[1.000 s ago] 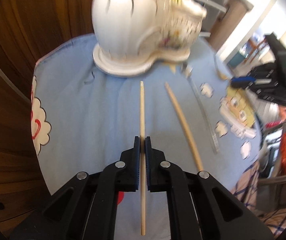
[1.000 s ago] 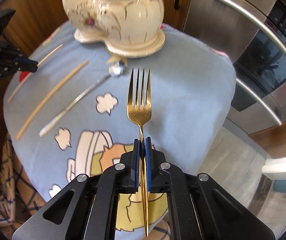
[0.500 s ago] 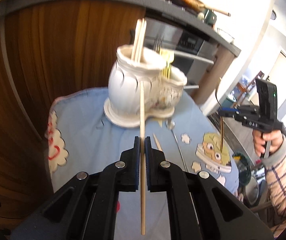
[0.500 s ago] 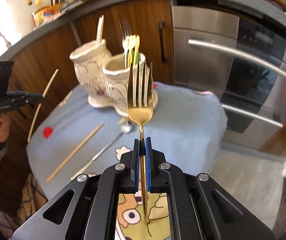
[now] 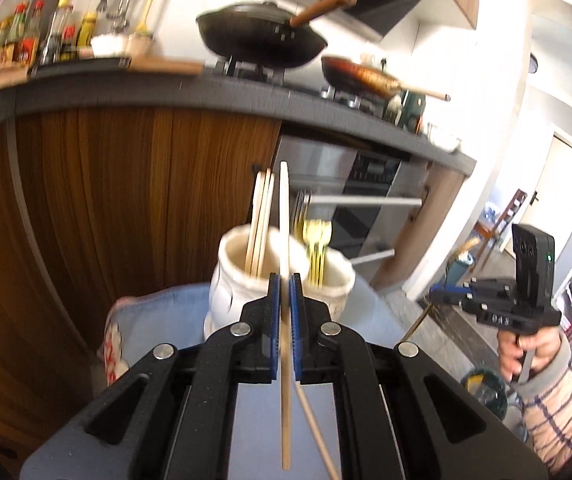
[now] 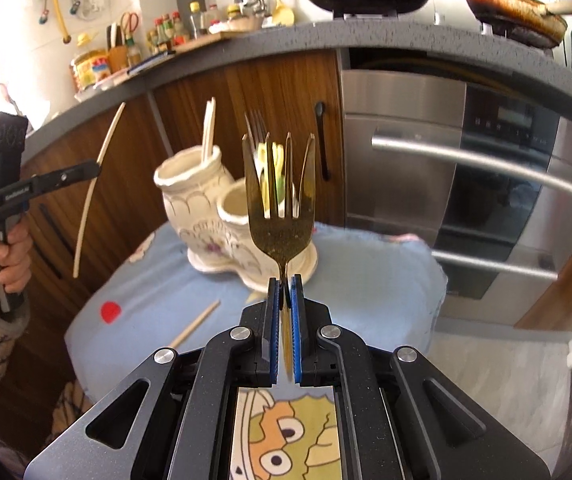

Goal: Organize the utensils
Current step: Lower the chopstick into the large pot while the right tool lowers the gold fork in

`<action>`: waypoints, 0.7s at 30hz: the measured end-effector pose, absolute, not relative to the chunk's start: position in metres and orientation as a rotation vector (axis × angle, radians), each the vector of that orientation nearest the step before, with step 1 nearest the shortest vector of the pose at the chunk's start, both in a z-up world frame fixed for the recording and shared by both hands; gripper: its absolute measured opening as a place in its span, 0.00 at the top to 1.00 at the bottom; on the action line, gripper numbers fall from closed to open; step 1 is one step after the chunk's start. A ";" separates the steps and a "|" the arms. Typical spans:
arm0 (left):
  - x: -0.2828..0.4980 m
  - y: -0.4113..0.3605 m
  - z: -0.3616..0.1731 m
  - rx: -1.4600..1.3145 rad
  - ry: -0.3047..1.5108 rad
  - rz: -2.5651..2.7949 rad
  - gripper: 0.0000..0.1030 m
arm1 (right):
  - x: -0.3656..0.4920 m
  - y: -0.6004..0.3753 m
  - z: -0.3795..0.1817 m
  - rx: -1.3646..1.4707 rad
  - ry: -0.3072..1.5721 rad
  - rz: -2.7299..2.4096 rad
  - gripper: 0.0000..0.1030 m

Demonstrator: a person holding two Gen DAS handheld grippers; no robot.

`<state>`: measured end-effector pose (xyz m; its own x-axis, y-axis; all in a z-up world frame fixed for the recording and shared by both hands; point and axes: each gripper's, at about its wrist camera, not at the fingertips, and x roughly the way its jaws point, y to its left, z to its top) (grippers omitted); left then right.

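Both grippers have risen off the bench: left gripper (image 5: 284, 276) jaws pinch a chopstick (image 5: 284, 216), right gripper (image 6: 284, 278) jaws pinch a fork (image 6: 280, 216). Thin grips may pivot, missing the holder (image 6: 206, 200).

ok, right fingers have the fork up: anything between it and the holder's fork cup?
Nothing visible. The gold fork, clamped in the right gripper, is above the cloth with open air to the ceramic holder. The shorter cup already holds cutlery, but its mouth shows room.
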<state>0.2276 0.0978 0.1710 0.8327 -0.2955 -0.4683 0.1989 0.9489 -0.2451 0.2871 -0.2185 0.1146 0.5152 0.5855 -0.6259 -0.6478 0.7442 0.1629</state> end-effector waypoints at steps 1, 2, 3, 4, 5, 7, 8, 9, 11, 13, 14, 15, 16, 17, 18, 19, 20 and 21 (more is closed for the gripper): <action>0.230 0.097 0.175 -0.188 0.506 -0.259 0.95 | 0.288 -0.218 0.119 -0.093 0.705 0.742 0.94; 0.233 0.096 0.180 -0.183 0.488 -0.254 0.95 | 0.289 -0.217 0.124 -0.089 0.693 0.742 0.94; 0.237 0.094 0.185 -0.177 0.467 -0.248 0.95 | 0.292 -0.216 0.131 -0.081 0.678 0.745 0.94; 0.240 0.093 0.188 -0.176 0.454 -0.243 0.95 | 0.293 -0.215 0.135 -0.077 0.672 0.749 0.94; 0.246 0.093 0.194 -0.182 0.436 -0.234 0.95 | 0.295 -0.214 0.140 -0.073 0.661 0.754 0.94; 0.255 0.094 0.200 -0.195 0.413 -0.223 0.95 | 0.299 -0.211 0.154 -0.070 0.633 0.762 0.94; 0.260 0.095 0.204 -0.206 0.398 -0.218 0.95 | 0.300 -0.208 0.158 -0.069 0.623 0.765 0.94; 0.266 0.096 0.209 -0.224 0.381 -0.218 0.95 | 0.301 -0.205 0.164 -0.069 0.608 0.769 0.94; 0.277 0.097 0.214 -0.238 0.348 -0.206 0.95 | 0.304 -0.199 0.176 -0.068 0.587 0.781 0.94; 0.287 0.096 0.217 -0.240 0.326 -0.186 0.95 | 0.308 -0.194 0.186 -0.066 0.568 0.788 0.94; 0.291 0.096 0.218 -0.245 0.316 -0.179 0.95 | 0.310 -0.191 0.190 -0.064 0.560 0.793 0.94; 0.297 0.095 0.218 -0.241 0.299 -0.154 0.95 | 0.312 -0.188 0.196 -0.062 0.548 0.800 0.94; 0.300 0.094 0.218 -0.239 0.291 -0.143 0.95 | 0.314 -0.185 0.201 -0.062 0.539 0.805 0.94; 0.304 0.093 0.217 -0.243 0.282 -0.136 0.95 | 0.317 -0.180 0.206 -0.063 0.531 0.810 0.94; 0.309 0.093 0.216 -0.252 0.275 -0.126 0.95 | 0.319 -0.177 0.209 -0.063 0.527 0.814 0.94; 0.313 0.092 0.213 -0.251 0.270 -0.107 0.95 | 0.321 -0.173 0.212 -0.065 0.523 0.818 0.94; 0.317 0.092 0.209 -0.251 0.263 -0.092 0.95 | 0.323 -0.169 0.214 -0.069 0.519 0.820 0.94; 0.319 0.091 0.206 -0.254 0.260 -0.084 0.95 | 0.326 -0.164 0.215 -0.074 0.518 0.824 0.94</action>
